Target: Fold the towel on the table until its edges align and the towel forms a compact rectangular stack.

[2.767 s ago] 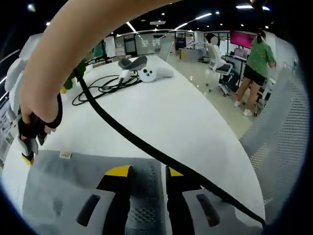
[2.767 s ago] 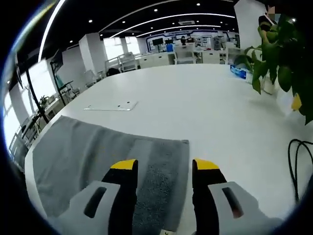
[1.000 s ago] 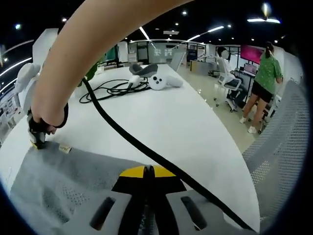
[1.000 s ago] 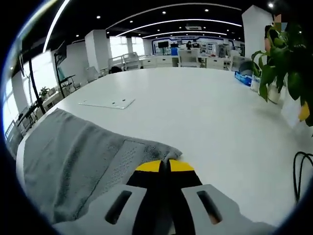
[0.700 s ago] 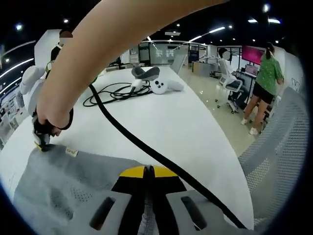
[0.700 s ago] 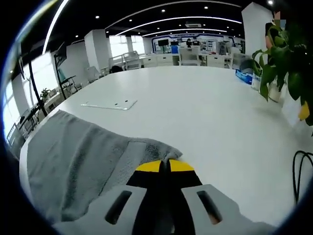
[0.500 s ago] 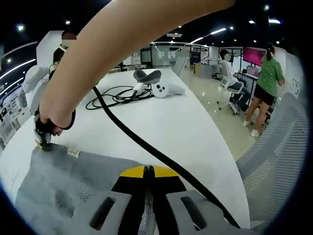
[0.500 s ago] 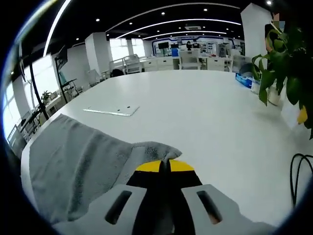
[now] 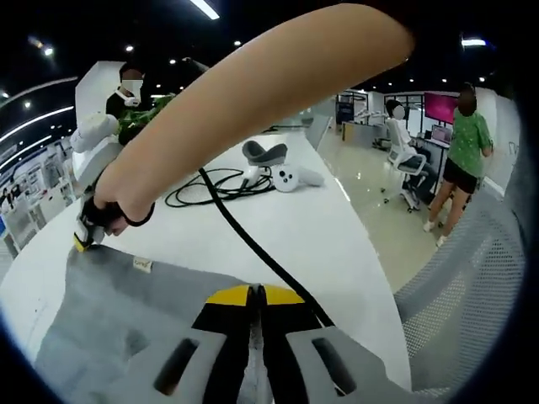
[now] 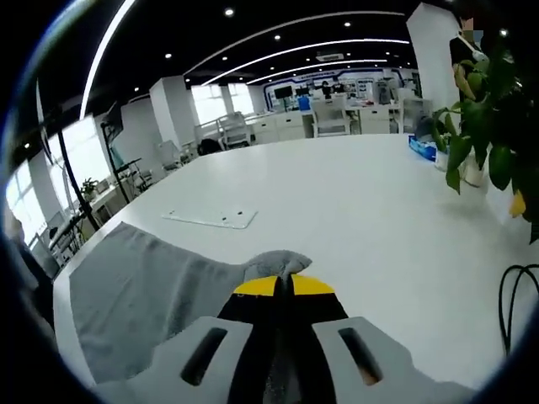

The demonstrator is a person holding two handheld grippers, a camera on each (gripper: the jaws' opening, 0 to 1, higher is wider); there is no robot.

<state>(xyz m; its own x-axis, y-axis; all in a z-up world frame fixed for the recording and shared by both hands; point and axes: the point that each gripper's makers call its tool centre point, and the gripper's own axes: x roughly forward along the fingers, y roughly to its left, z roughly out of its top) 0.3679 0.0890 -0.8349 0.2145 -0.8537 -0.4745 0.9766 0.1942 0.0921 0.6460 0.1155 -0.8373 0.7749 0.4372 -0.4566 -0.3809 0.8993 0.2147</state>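
The left gripper (image 9: 255, 292) is clamped on a near corner of the grey towel (image 9: 118, 311), which spreads over the white table (image 9: 286, 227). The right gripper (image 10: 282, 284) pinches another towel (image 10: 143, 295) corner, bunched up off the table (image 10: 362, 219). In the left gripper view the person's forearm (image 9: 253, 93) reaches across to the right gripper (image 9: 84, 238), a black cable (image 9: 253, 252) trailing beneath.

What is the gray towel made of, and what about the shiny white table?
The gray rectangular towel looks like soft terry cloth: fuzzy, matte, bunching where the right tongs pinch it. The smooth white table seems a hard glossy laminate or plastic, since it reflects light; which one is unclear.
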